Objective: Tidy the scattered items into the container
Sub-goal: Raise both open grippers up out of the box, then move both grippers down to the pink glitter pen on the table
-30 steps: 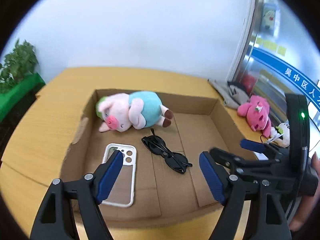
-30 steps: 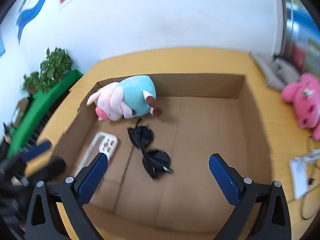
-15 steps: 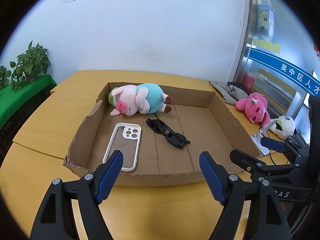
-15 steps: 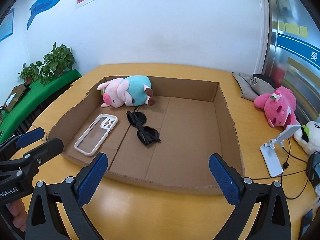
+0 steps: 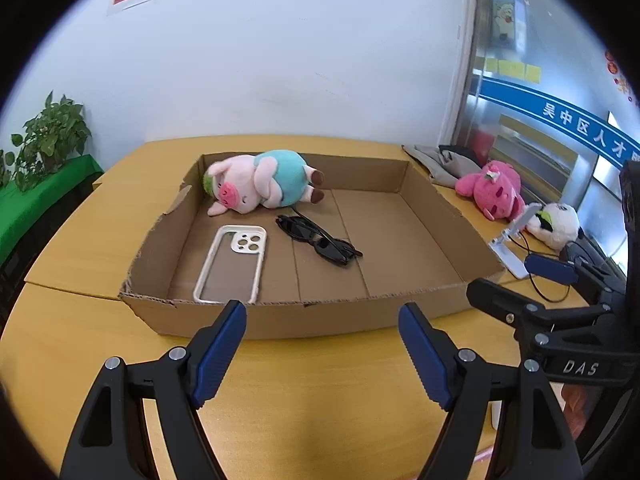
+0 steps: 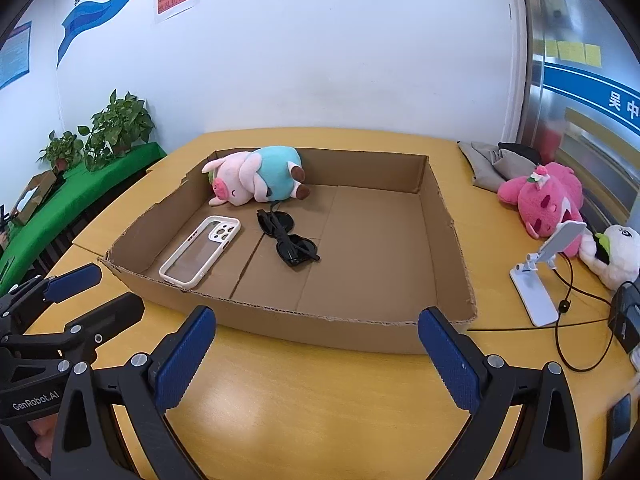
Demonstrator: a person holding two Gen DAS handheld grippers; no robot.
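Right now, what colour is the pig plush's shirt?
Light blue, on the pig plush; clearest from the right wrist.

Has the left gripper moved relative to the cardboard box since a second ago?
Yes. The left gripper has pulled back: its blue pads sat over the cardboard box floor earlier, and now they hang over bare table in front of its near wall, jaws open and empty.

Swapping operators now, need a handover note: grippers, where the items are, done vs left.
Left gripper: open, empty, over the table in front of the box.
Right gripper: open, empty, also short of the box's near wall.
In the box: pig plush, phone case, sunglasses.
Outside, on the table to the right of the box: pink plush, white plush, phone stand, grey cloth.
Done: three items boxed.
Left: probably the two plushes; whether the stand and cloth belong is unclear.
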